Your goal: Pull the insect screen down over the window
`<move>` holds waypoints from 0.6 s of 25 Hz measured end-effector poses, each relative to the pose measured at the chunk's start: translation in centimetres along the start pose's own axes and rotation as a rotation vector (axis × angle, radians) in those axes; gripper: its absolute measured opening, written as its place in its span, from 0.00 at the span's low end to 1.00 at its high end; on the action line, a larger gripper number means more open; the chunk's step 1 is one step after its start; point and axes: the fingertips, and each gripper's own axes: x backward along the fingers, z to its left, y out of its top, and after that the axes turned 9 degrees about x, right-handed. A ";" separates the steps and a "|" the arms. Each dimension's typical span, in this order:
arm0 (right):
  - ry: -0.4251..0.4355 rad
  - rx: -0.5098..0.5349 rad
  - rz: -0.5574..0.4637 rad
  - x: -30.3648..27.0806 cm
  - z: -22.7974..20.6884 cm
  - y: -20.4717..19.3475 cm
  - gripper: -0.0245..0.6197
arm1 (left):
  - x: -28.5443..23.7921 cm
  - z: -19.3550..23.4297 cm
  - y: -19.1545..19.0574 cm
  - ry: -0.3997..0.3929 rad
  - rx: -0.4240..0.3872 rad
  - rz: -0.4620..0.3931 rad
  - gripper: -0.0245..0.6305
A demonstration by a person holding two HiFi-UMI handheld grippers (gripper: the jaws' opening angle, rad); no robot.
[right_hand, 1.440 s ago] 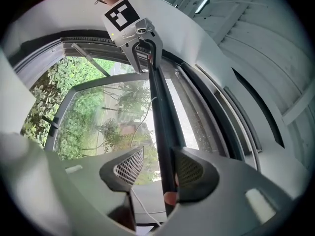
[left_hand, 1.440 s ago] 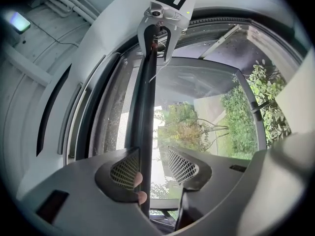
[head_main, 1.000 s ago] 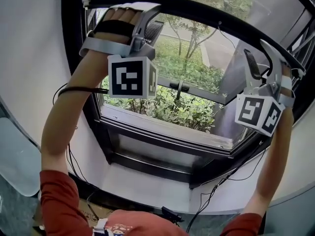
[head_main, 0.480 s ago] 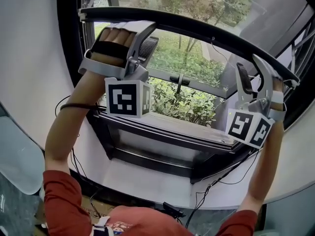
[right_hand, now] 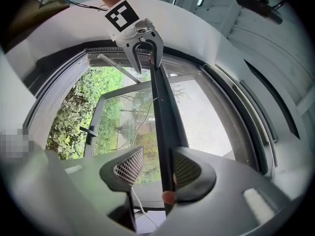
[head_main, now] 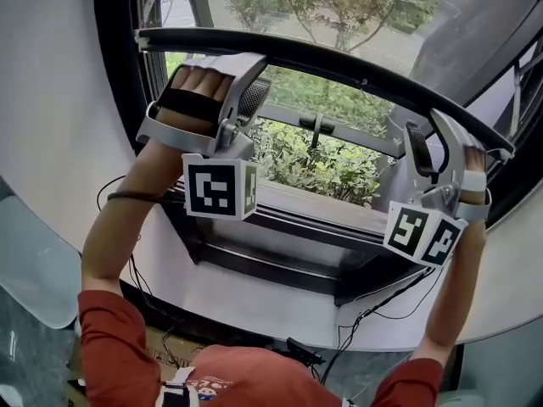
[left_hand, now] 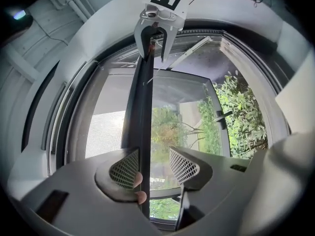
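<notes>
The insect screen's black pull bar (head_main: 339, 62) runs across the window, with grey mesh (head_main: 356, 7) above it. My left gripper (head_main: 246, 58) hooks over the bar's left end, and the right gripper (head_main: 437, 138) hooks over its right end. In the left gripper view the bar (left_hand: 142, 97) lies against the left pad of my left gripper (left_hand: 152, 161), with a gap to the other pad. In the right gripper view the bar (right_hand: 165, 107) rests on the right pad of my right gripper (right_hand: 156, 166), and the left pad stands clear. Both stand open around the bar.
Behind the bar the casement window (head_main: 339, 138) is swung open, with its handle (head_main: 316, 125) and shrubs outside. The black window frame (head_main: 280, 265) and white sill (head_main: 254, 308) lie below. Cables (head_main: 373, 312) hang off the sill at the right.
The bar has come down over the window, with both grippers hooked on it and moving down together. The jaws have kept the same width.
</notes>
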 end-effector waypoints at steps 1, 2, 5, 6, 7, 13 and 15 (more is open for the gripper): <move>0.013 -0.004 -0.002 0.1 0.1 0.1 0.33 | 0.1 -0.1 0.0 -0.012 0.002 0.001 0.32; 0.024 -0.009 -0.003 0.2 0.3 0.1 0.33 | 0.2 -0.3 0.0 -0.023 0.005 0.000 0.33; 0.048 -0.031 -0.011 0.7 2.2 0.1 0.33 | 0.7 -2.0 -0.1 -0.053 0.007 -0.001 0.33; 0.052 -0.038 -0.014 1.0 3.1 0.1 0.33 | 0.9 -3.0 -0.2 -0.057 0.008 -0.003 0.33; 0.053 -0.039 -0.017 1.3 4.1 0.2 0.33 | 1.2 -4.0 -0.3 -0.058 0.009 -0.007 0.33; 0.098 -0.063 -0.019 3.0 8.5 0.8 0.33 | 3.0 -8.3 -0.8 -0.088 0.021 -0.009 0.33; 0.131 -0.080 -0.016 3.4 9.3 1.0 0.33 | 3.4 -9.2 -0.9 -0.112 0.014 -0.007 0.33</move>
